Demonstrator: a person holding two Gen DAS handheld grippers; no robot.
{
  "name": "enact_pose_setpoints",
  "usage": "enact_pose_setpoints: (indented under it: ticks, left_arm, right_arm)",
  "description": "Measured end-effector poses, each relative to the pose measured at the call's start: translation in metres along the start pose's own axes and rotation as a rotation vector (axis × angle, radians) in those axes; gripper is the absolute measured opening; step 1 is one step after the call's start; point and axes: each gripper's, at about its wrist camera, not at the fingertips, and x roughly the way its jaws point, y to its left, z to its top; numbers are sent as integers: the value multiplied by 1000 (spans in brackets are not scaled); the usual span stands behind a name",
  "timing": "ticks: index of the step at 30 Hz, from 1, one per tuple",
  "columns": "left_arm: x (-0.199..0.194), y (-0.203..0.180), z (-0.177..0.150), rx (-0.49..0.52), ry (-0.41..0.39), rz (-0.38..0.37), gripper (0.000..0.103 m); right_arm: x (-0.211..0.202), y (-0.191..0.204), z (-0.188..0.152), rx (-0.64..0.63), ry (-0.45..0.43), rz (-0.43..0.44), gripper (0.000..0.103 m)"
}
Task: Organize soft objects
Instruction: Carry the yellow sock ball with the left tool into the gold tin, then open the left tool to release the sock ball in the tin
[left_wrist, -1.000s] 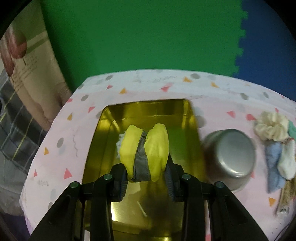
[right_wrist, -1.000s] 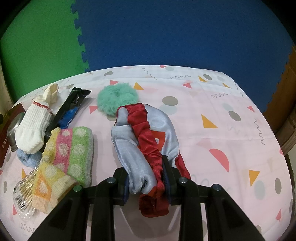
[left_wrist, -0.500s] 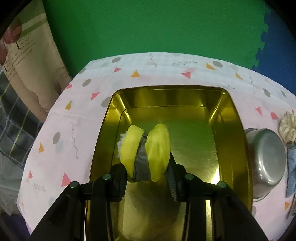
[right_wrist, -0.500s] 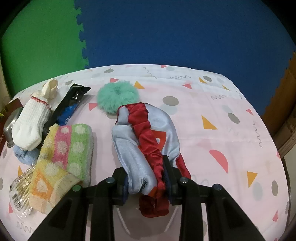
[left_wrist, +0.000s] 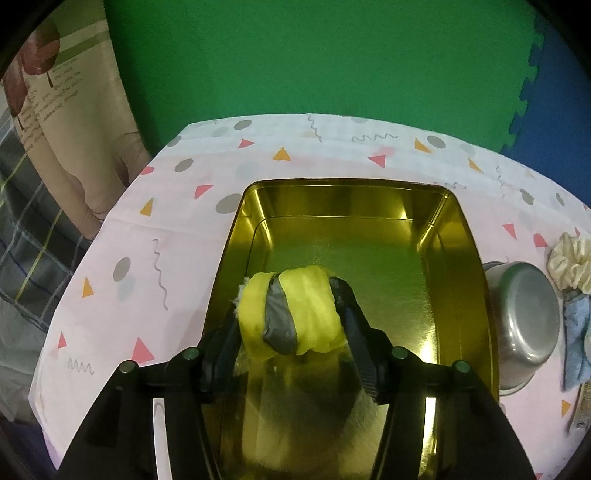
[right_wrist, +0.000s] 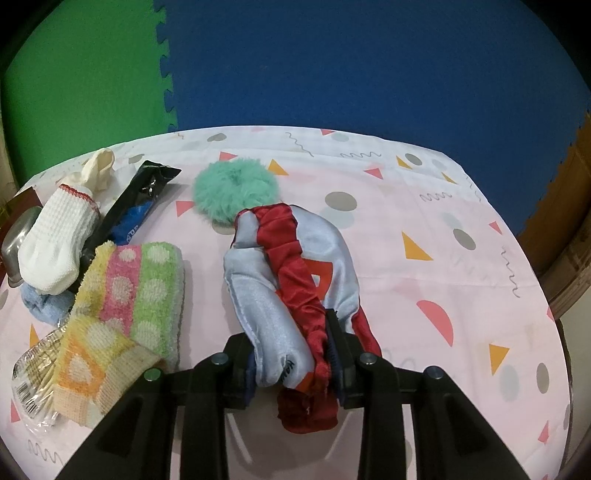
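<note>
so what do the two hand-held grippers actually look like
Both look alike: the left hand-held gripper and right hand-held gripper are matte black, with two angular fingers on a black crossbar carrying small round silver screws. The right one's inner pads look dark blue. No cables, markings or sleeves are visible.

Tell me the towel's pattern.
Pink, green and yellow stripes with pale dots on the towel; clearest in the right wrist view.

Glossy gold metal tray (left_wrist: 461, 236); brushed steel bowl (left_wrist: 524, 325); satin-sheen garment (right_wrist: 325, 251); fluffy towel (right_wrist: 140, 280); matt cloth-covered counter (right_wrist: 424, 206).
</note>
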Motion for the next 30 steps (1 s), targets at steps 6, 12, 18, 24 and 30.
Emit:
enact_pose_setpoints:
  ticks: [6, 12, 18, 24, 30]
  left_arm:
    - [-15, -1, -7, 10, -35, -15, 62]
    - [-24, 2, -18, 5, -46, -26, 65]
    - [-40, 4, -31, -43, -78, 1, 66]
    - [-56, -1, -50, -56, -121, 39, 68]
    - [-68, -2, -66, -88, -141, 8, 70]
  right_arm:
    - [1, 0, 0, -6, 0, -3, 32]
    - [1, 1, 0, -12, 1, -10, 32]
    - [2, 1, 0, -15, 0, -14, 32]
    - [2, 1, 1, -8, -3, -8, 31]
    - [-5, 2, 0, -4, -20, -39, 29]
